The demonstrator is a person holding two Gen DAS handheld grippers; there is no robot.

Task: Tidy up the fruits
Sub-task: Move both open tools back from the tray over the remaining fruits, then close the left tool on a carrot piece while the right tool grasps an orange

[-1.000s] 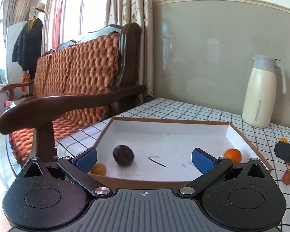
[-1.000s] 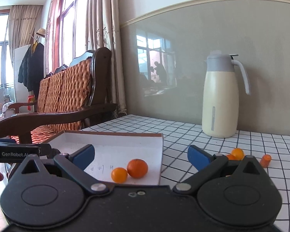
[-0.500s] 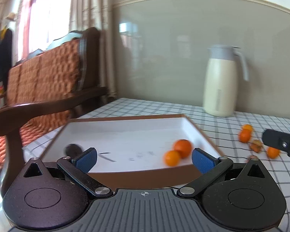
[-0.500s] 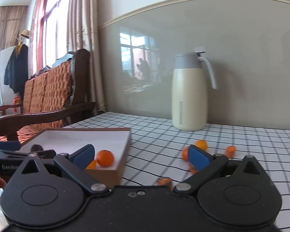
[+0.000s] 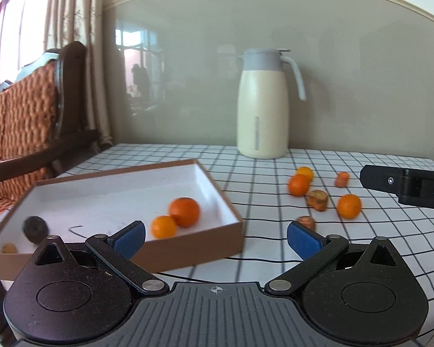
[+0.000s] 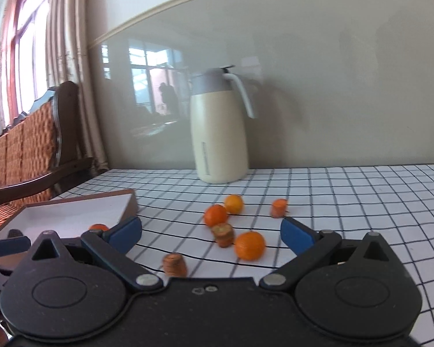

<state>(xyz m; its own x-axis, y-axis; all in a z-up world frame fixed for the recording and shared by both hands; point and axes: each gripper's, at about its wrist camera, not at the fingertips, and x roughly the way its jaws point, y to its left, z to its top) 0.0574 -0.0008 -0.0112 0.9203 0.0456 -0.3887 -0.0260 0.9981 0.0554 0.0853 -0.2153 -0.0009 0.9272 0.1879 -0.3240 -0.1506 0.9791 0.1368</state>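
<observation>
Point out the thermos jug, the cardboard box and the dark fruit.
thermos jug [image 6: 218, 144], right wrist view, cream body.
cardboard box [image 5: 188, 248], left wrist view, brown front wall.
dark fruit [image 5: 35, 228], left wrist view, its top.

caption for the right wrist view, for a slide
Open right gripper faces oranges and carrot pieces on the checked table.

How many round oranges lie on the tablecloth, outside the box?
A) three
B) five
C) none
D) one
A: the right wrist view shows three oranges on the cloth, at and; the other orange bits near them are cut chunks, and the box lies apart to the left.
</observation>
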